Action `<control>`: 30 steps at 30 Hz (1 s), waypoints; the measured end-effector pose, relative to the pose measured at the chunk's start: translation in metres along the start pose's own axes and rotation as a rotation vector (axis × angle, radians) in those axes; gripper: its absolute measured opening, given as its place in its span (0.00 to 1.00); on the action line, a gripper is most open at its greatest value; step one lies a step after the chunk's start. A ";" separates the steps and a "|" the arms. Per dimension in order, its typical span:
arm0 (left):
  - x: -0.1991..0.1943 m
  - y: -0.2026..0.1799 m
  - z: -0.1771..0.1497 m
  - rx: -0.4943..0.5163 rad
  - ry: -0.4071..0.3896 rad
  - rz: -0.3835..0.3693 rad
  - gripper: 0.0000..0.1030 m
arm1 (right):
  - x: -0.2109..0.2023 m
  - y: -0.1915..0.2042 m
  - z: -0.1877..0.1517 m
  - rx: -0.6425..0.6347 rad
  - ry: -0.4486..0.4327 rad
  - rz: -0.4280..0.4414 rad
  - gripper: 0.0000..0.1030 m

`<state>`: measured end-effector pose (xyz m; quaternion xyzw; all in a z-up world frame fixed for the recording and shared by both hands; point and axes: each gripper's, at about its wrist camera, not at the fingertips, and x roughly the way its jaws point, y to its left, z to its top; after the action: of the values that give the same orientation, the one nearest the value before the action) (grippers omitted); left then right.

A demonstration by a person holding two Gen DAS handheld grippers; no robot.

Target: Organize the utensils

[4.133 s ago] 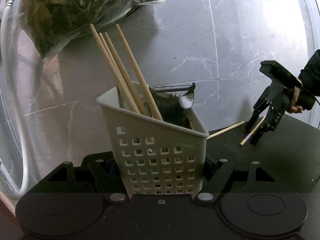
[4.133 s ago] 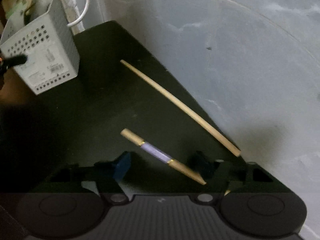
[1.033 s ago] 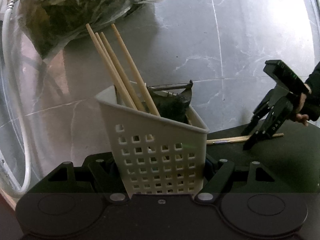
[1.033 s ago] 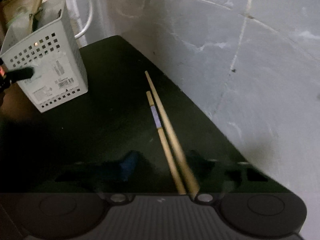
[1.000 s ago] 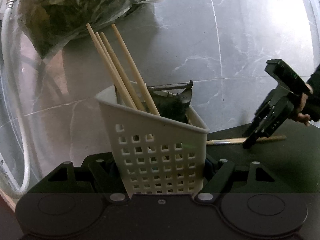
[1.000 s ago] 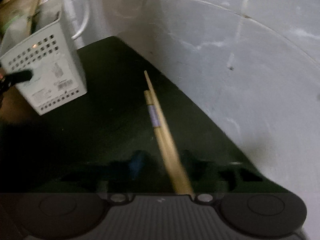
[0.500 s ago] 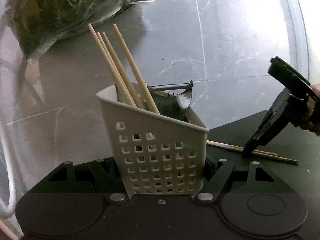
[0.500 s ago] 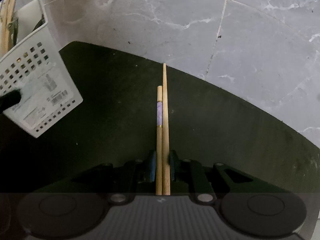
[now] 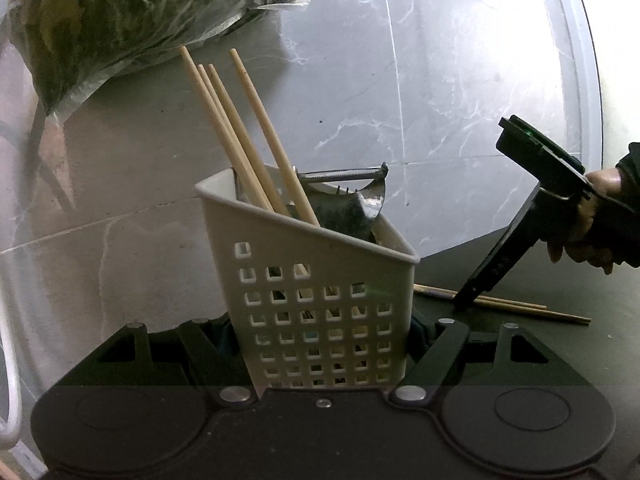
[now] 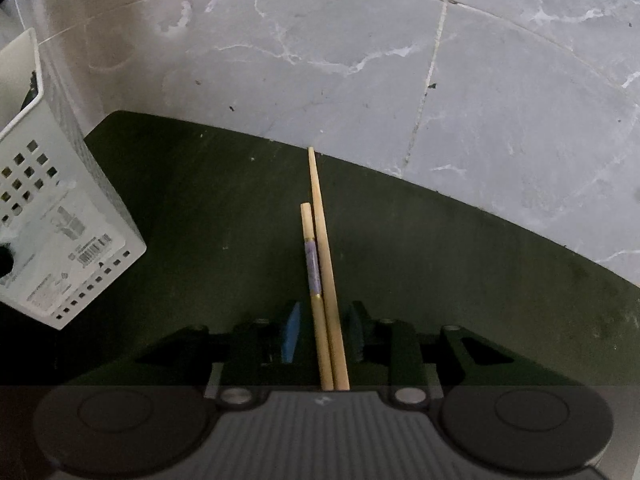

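target: two chopsticks (image 10: 326, 280) lay side by side and touching on the dark surface (image 10: 460, 264), one plain and longer, one shorter with a purple band
long axis: ran straight along the right hand-held gripper's (image 10: 322, 332) pointing line, far tips away from it, near ends passing under its body
right hand-held gripper: jaws were opening; both sticks sat between the fingers with a gap showing on each side, so nothing was clamped
right fingers: blue pad (image 10: 290, 330) on one side, dark pad on the other, straddling the pair low near the surface
left hand-held gripper: closed on the white basket (image 9: 320, 304), holding it tilted and, as far as I could tell, clear of the surface
basket contents: four chopsticks (image 9: 244, 136) leaning out of the rim, plus a peeler (image 9: 348, 188)
basket vs target: basket was to the upper left in the right wrist view, well apart from the loose pair
nearer hand: right, already on the pair; left was occupied with the basket
side check: left wrist view showed the right hand-held gripper's tip down at the pair; actual contact was hard to read from that angle
next-move call: sticks lay parallel to the fingers, so closing across them should catch both
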<state>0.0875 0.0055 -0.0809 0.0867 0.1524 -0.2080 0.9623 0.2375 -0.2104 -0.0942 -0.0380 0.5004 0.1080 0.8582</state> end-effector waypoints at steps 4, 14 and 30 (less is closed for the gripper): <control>-0.001 0.002 0.000 -0.002 -0.002 -0.004 0.75 | 0.000 0.000 -0.001 0.016 -0.002 -0.003 0.27; -0.001 0.002 0.000 -0.001 -0.001 -0.003 0.75 | -0.002 -0.002 -0.002 0.071 0.022 0.021 0.12; -0.003 0.001 -0.002 -0.005 -0.014 0.005 0.75 | -0.009 -0.008 -0.021 0.195 -0.054 0.040 0.12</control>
<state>0.0852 0.0081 -0.0815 0.0832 0.1459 -0.2056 0.9641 0.2170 -0.2229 -0.0972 0.0587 0.4858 0.0769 0.8687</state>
